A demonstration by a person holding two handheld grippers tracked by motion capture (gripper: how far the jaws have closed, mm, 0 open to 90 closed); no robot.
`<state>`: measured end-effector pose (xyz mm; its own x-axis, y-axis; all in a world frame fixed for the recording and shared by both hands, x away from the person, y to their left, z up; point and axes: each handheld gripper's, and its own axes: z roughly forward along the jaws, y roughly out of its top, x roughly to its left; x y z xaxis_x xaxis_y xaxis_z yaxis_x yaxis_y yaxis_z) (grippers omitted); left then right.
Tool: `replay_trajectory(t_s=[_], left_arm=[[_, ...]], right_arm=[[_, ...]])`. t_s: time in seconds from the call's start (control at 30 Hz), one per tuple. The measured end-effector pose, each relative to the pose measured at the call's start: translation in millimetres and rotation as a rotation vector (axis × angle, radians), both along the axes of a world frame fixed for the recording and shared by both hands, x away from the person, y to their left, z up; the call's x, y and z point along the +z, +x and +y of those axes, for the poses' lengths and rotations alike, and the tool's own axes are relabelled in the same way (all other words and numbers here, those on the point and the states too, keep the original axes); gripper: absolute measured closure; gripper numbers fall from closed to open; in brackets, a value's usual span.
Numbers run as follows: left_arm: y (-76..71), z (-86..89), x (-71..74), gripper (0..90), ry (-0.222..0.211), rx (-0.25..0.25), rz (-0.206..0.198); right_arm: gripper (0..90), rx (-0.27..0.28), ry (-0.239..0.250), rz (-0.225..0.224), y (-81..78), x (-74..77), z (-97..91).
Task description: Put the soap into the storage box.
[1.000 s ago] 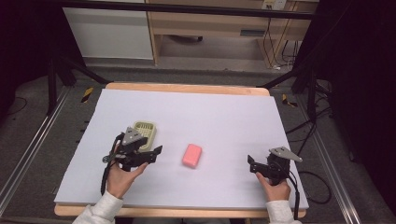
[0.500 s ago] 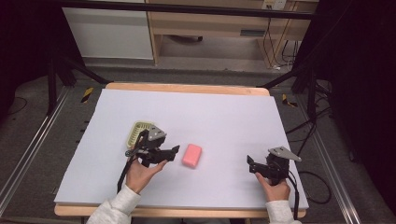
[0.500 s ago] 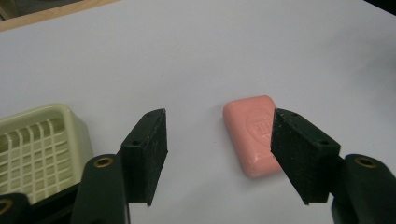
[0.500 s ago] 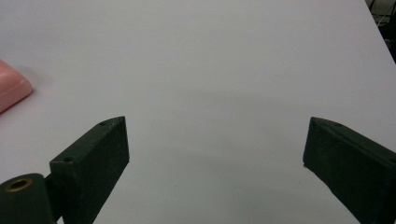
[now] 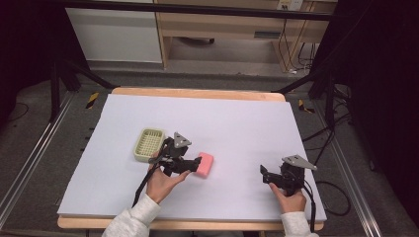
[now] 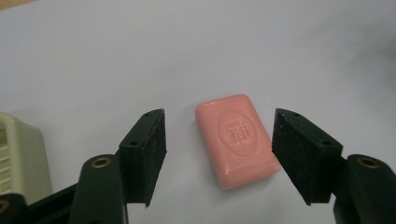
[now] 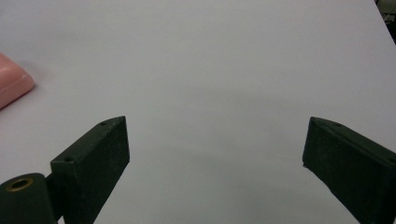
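Two claws are in my hands over the white worktop (image 5: 237,123). I have the left claw (image 6: 219,140) spread wide, its jaws on either side of the pink soap bar (image 6: 236,139), which lies flat near the middle of the worktop, touched by neither jaw. A pale green soap dish (image 5: 148,144) sits just left of it. My right claw (image 7: 215,163) gapes wide at the near right, holding nothing.

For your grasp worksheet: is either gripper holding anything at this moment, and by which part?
Nothing is held. The left gripper has open jaws either side of the pink soap bar, not gripping it; the right gripper is open.
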<state>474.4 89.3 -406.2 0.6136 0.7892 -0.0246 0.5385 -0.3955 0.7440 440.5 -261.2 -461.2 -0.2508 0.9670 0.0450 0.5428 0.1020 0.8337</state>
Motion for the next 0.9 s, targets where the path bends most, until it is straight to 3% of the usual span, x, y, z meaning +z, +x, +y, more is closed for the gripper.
replay_trajectory(t_s=[0.9], left_arm=[[20.8, -40.7, -29.7, 31.3, 0.078, -0.003, 0.133]], right_arm=[[7.7, 0.015, -0.003, 0.017, 1.5, -0.6, 1.7]])
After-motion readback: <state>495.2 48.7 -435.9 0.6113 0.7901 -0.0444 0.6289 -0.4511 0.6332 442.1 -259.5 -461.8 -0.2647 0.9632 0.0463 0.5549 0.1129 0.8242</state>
